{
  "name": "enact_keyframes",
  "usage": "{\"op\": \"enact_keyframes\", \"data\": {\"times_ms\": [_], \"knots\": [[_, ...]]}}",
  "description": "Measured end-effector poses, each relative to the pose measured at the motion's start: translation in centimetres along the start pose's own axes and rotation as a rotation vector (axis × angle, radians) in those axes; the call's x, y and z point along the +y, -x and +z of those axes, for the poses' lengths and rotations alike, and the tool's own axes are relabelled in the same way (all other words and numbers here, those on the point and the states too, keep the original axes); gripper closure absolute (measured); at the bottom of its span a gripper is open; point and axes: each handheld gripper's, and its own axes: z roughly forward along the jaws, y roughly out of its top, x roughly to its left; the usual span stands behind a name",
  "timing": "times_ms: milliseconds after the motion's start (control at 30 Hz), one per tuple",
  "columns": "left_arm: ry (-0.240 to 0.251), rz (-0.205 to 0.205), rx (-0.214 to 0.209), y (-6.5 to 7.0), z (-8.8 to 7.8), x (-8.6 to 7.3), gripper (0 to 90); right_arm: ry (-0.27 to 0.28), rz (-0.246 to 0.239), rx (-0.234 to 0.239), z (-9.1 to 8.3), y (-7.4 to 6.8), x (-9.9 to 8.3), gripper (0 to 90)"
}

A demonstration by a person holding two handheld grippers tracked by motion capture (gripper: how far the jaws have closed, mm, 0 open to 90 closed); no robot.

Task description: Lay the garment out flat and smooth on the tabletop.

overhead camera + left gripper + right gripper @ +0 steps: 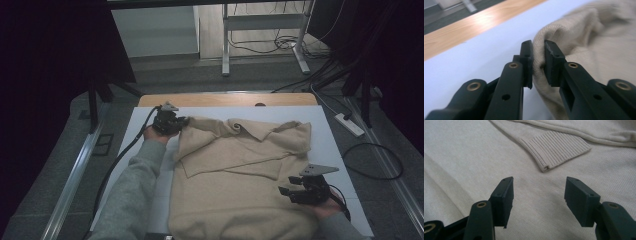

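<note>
Right gripper (295,190): held over the near right part of the sweater, jaws spread, nothing between them; a ribbed cuff (554,148) is seen just beyond the tips.
Sweater (240,185): beige knit, spread flat on the white table (330,135), long axis running from the near edge to the far one.
Left gripper (184,121): at the far left corner, jaws pressed onto a fold of sweater (538,62).
Key relation: the pinched shoulder lies far left, the body extends rightward and nearer; a fold across is judged likely.
</note>
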Motion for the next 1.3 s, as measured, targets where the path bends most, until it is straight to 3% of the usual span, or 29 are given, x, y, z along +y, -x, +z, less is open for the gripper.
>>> {"op": "enact_keyframes", "data": {"times_ms": [67,133,200,333,400,500,633,833,967,1033,1300], "knots": [[-0.015,-0.028,0.059,-1.4,0.5,0.0,77.7,0.000,0.001,-0.002,0.0,0.1,0.0,40.4],[-0.041,-0.097,0.129,-2.8,1.2,-0.3,75.2,-0.004,0.002,-0.003,0.1,0.1,0.0,40.4],[-0.044,-0.141,0.160,-3.3,1.7,-0.8,65.7,-0.005,0.004,-0.007,0.1,0.2,-0.1,40.3],[-0.028,-0.125,0.123,-2.5,1.5,-1.4,44.0,-0.006,0.016,-0.007,0.0,0.4,-0.3,40.4],[-0.033,-0.086,0.082,-1.5,0.9,-1.6,41.7,-0.002,0.022,-0.010,0.0,0.6,-0.3,40.4],[-0.026,-0.059,0.024,-0.2,-0.3,-2.1,39.0,0.007,0.025,-0.010,-0.2,0.7,-0.3,40.4],[-0.030,-0.069,-0.024,1.3,-1.9,-3.7,34.6,0.030,0.046,-0.045,-0.6,1.1,-0.3,37.6],[-0.065,-0.046,-0.041,4.2,-4.2,-7.1,30.9,0.056,0.082,-0.077,-1.6,2.4,-0.8,37.1],[-0.110,-0.035,-0.071,6.0,-4.6,-8.7,29.5,0.061,0.101,-0.092,-1.7,2.9,-1.0,35.5],[-0.133,-0.015,-0.057,6.8,-4.7,-9.3,28.4,0.057,0.101,-0.098,-1.6,3.0,-1.0,35.4],[-0.187,-0.023,-0.088,8.3,-4.9,-11.8,29.6,0.039,0.113,-0.126,-1.6,3.6,-1.4,34.3]]}}
